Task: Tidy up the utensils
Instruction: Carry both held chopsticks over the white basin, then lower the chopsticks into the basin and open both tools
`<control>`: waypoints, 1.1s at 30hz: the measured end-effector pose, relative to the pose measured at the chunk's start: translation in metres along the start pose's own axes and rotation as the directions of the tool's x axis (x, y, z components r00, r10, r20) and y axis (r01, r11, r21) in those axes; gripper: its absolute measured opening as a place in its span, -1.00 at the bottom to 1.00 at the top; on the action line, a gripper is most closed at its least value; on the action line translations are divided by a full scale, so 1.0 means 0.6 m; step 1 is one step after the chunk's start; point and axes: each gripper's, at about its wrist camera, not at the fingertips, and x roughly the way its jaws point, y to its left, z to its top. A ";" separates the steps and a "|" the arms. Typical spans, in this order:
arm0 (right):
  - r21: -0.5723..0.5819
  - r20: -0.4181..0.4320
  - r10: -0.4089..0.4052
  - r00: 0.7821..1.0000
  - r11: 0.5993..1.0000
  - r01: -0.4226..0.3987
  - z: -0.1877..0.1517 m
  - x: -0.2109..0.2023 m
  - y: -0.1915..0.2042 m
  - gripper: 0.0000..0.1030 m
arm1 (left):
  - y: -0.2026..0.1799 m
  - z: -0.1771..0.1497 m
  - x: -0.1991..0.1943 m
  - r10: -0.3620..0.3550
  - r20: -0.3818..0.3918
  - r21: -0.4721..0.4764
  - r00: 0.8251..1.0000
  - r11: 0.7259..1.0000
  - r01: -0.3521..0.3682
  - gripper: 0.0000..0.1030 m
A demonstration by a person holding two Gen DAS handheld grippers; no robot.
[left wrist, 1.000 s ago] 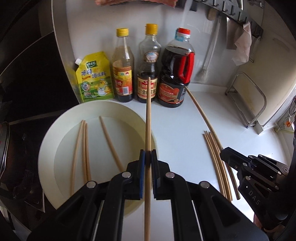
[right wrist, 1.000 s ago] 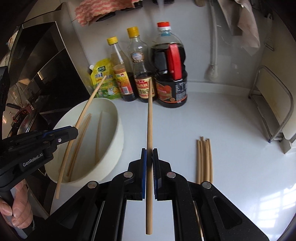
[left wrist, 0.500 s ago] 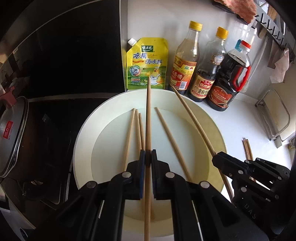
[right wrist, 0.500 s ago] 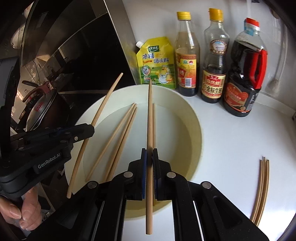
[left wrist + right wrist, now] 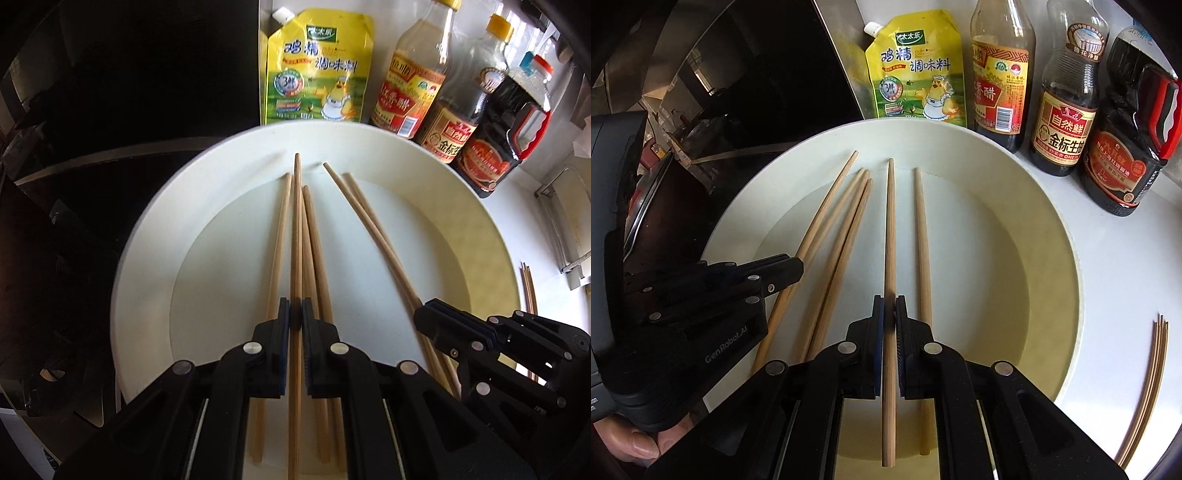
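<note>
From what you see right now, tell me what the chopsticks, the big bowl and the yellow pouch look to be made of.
Chopsticks: pale wood or bamboo, matte, with faint lengthwise grain.
Bowl: cream, smooth and dull-surfaced; plastic or melamine perhaps, ceramic not ruled out.
Yellow pouch: printed flexible plastic film, glossy, with a white screw spout.

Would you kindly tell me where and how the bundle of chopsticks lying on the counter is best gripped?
Grip the chopsticks on the counter near mid-length, coming from above with the tool's fingers set across them. They lie flat and packed side by side, so a crosswise pinch probably gathers them; the white basin stands apart on their left.
</note>
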 end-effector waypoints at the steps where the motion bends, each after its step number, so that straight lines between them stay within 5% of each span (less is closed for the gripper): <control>1: 0.004 -0.004 -0.003 1.000 1.000 0.003 0.000 0.002 -0.002 -0.88 | 0.001 0.001 0.004 -0.001 -0.006 0.000 1.000 1.000 0.001 -0.85; 9: 0.014 -0.013 -0.013 1.000 1.000 0.013 -0.004 0.001 -0.008 -0.88 | 0.009 0.004 0.015 -0.007 -0.016 -0.025 1.000 1.000 0.007 -0.84; 13: 0.033 0.002 -0.015 1.000 0.999 0.015 -0.004 -0.010 -0.013 -0.87 | 0.012 0.003 0.004 -0.006 0.001 -0.034 1.000 0.999 0.006 -0.62; 33: 0.054 0.082 -0.027 0.996 0.998 0.022 -0.045 -0.101 -0.019 -0.73 | -0.003 -0.029 -0.079 -0.006 0.064 -0.033 0.998 0.999 0.008 -0.55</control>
